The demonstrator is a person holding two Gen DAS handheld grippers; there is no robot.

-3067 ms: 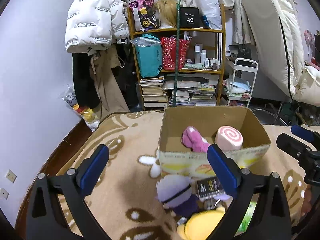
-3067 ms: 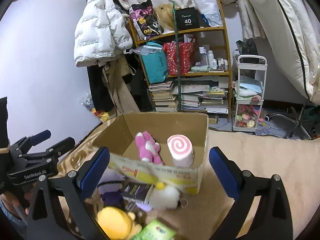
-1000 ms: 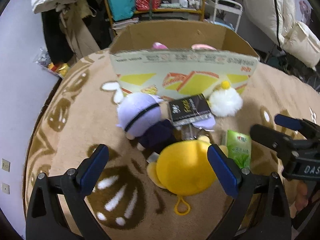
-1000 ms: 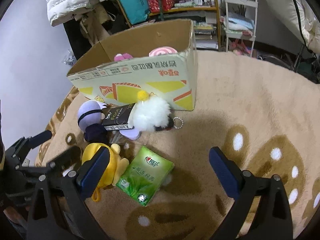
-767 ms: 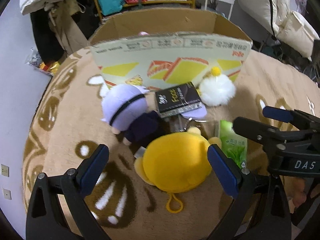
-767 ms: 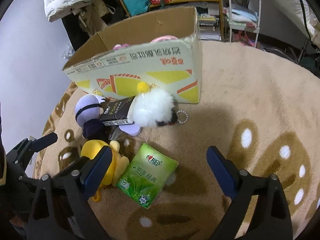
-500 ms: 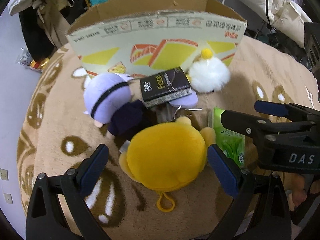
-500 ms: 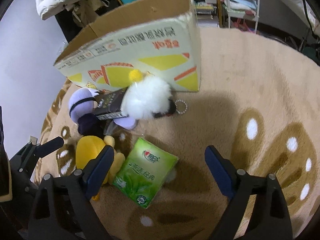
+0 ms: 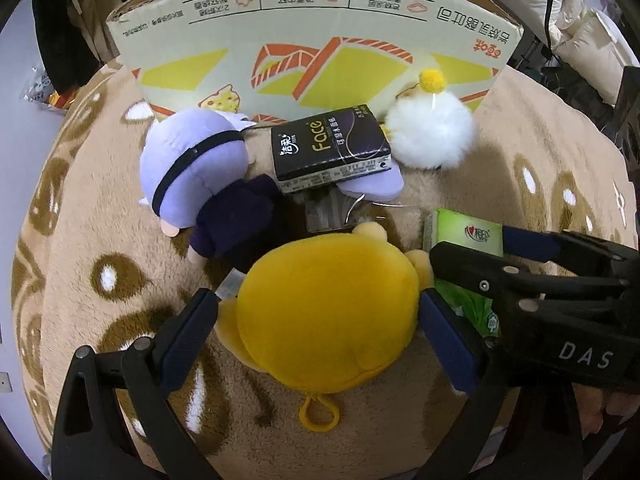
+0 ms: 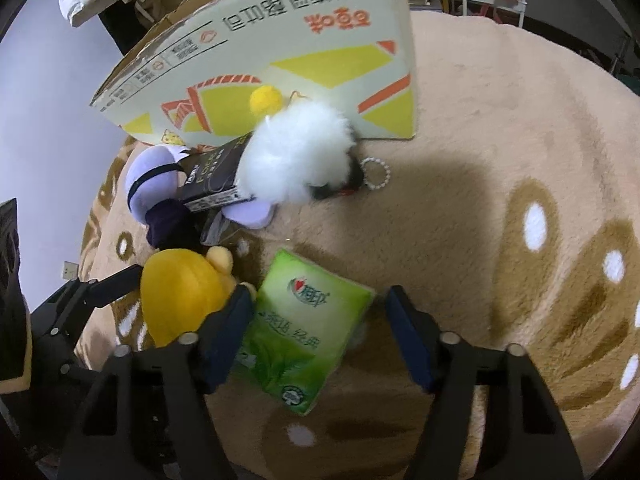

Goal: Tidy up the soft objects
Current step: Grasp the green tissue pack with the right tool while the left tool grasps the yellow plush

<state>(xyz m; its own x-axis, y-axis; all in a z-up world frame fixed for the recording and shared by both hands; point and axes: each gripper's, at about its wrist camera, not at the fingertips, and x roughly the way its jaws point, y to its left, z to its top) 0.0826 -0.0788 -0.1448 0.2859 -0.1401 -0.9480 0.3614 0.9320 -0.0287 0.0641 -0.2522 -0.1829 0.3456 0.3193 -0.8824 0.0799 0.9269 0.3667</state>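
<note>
A yellow plush [image 9: 328,308] lies on the brown rug between the open fingers of my left gripper [image 9: 318,328]; the pads flank it on both sides. My right gripper [image 10: 320,332] is open around a green tissue pack [image 10: 304,328], also visible in the left wrist view [image 9: 468,240]. Beyond lie a purple-headed doll [image 9: 192,168], a black tissue pack [image 9: 330,148] and a white fluffy pompom [image 9: 430,132]. The cardboard box [image 9: 312,40] stands behind them; its inside is hidden.
The patterned brown rug [image 10: 520,160] stretches to the right of the box. The right gripper's body [image 9: 560,300] sits close to the right of the yellow plush. A keyring [image 10: 376,174] hangs off the pompom. Dark clutter and a wall lie at the far left.
Both grippers have come down and forward toward the rug. The left one now straddles the yellow plush; the right one has narrowed around the green tissue pack.
</note>
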